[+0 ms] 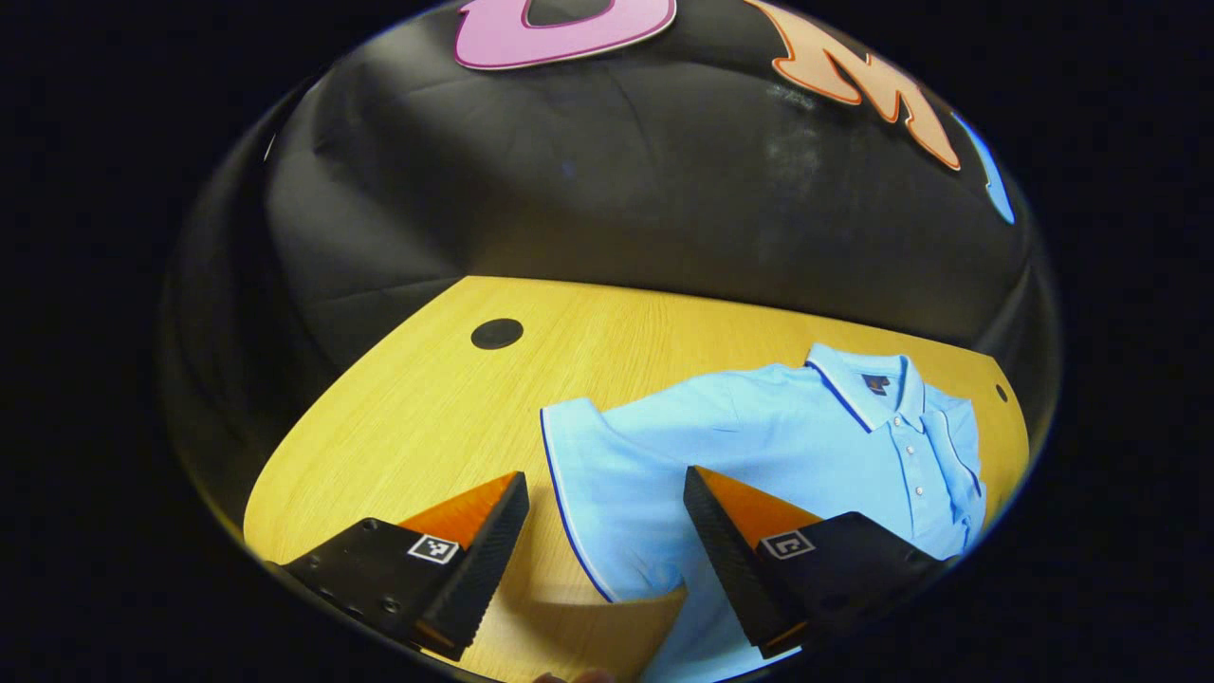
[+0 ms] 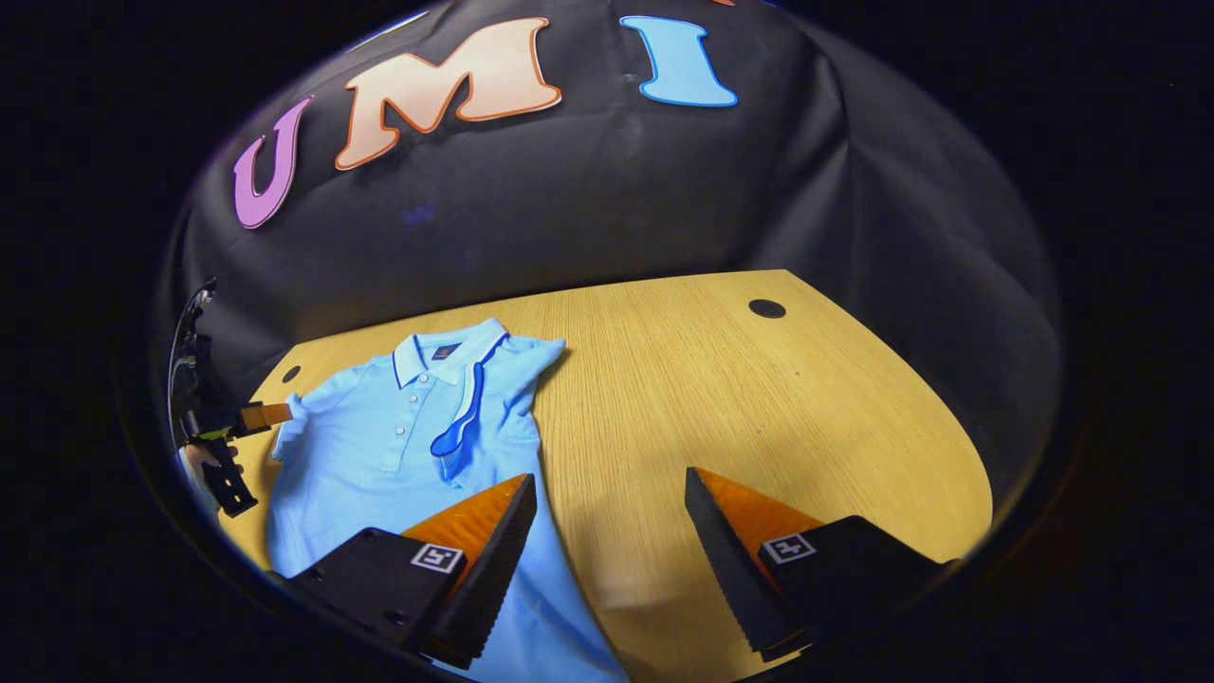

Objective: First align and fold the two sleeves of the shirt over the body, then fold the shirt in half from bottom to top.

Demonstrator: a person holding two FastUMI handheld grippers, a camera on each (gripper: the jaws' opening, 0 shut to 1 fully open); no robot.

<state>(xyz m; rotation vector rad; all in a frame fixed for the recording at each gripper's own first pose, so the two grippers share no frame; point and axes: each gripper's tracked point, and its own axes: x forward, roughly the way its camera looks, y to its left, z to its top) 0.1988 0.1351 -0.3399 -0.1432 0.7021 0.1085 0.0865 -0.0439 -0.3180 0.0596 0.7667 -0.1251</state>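
A light blue short-sleeved polo shirt with dark piping (image 1: 759, 446) is laid face up on a pale wood-grain worktop (image 1: 427, 417), its collar toward the far wall of the booth.

In the right gripper view, the sleeve on the shirt's right side (image 2: 469, 417) is seen already turned in over the chest, its dark-edged cuff lying just beside the button placket. In the left gripper view, the other sleeve (image 1: 588, 455) is spread flat and outward on the worktop, its piped cuff edge running toward the near side.

The left gripper (image 1: 607, 531) is held wide open above this unfolded sleeve, with nothing between its fingers; one finger is over bare wood, the other over the shirt body. The right gripper (image 2: 607, 531) is likewise wide open and empty, set near the shirt's right edge, one finger over the fabric and the other over the worktop.

The sleeve-folding step is judged half done: one sleeve is over the body, one is not. The next move would call for the left gripper to be lowered onto the cuff edge, closed on a single layer, and carried across to line up with the folded sleeve. The bottom-to-top fold is not yet begun.
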